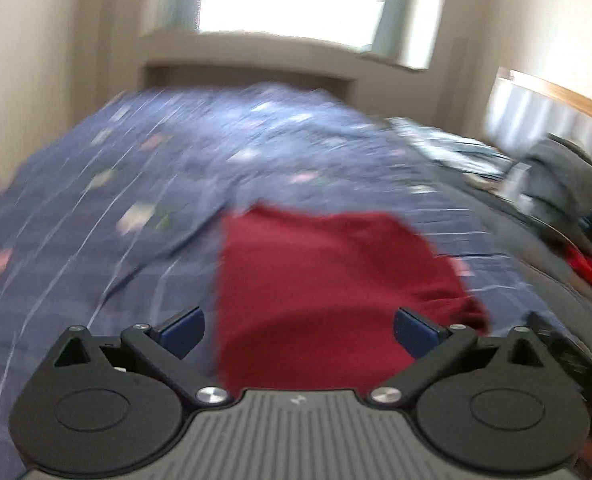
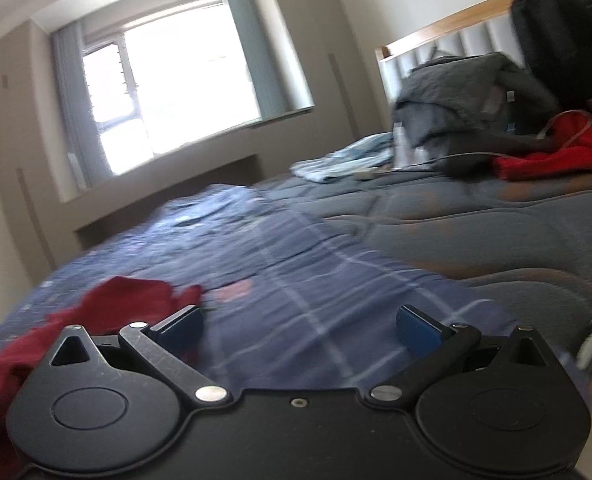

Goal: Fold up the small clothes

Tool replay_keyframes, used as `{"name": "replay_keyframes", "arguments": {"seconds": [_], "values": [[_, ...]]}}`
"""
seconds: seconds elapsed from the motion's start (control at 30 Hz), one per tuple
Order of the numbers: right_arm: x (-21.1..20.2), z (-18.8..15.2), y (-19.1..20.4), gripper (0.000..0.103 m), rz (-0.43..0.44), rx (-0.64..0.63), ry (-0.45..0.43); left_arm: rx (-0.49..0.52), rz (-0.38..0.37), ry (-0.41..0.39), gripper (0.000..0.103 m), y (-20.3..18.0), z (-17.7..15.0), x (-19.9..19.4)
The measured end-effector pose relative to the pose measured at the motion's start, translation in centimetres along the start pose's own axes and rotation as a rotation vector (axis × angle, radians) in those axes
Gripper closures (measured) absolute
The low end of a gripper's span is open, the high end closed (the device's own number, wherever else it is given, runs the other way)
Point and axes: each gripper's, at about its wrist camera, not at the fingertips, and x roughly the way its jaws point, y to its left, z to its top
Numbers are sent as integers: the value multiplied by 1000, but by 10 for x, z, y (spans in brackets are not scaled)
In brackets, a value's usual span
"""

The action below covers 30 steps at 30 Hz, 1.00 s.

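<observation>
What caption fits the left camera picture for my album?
Open left claw hovering over a dark red garment on the blue patterned bedspread.

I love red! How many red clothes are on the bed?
2. One dark red cloth lies on the blue quilt by the grippers; a bright red one sits by the headboard. More may hide in that pile.
</observation>
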Motion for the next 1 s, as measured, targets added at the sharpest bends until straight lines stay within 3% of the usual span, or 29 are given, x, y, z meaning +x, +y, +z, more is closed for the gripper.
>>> {"name": "replay_keyframes", "arguments": {"seconds": [0.13,0.23,0.33,0.43,0.57,0.8,0.83,0.87,0.9,0.93,1.0], "values": [[-12,9,18,0,106,-3,28,-167,-4,53,0,40,-14,11],[-14,17,29,1,178,32,83,-221,-42,91,1,58,-30,17],[-10,25,37,1,241,82,155,-229,-69,107,1,65,-41,22],[-2,31,48,9,276,96,231,-216,-85,89,1,68,-46,22],[19,37,56,23,254,148,330,-190,-91,67,1,66,-50,21],[47,38,59,25,244,384,441,-165,-92,55,1,62,-52,18],[49,37,59,30,226,403,444,-166,-92,56,1,62,-52,18],[51,36,60,46,202,405,446,-167,-95,56,1,62,-52,17],[52,35,61,56,171,398,450,-170,-97,57,1,63,-52,16],[52,35,61,74,143,392,449,-176,-103,56,1,63,-52,15],[46,35,57,87,154,405,419,-190,-119,53,1,65,-51,12]]}}
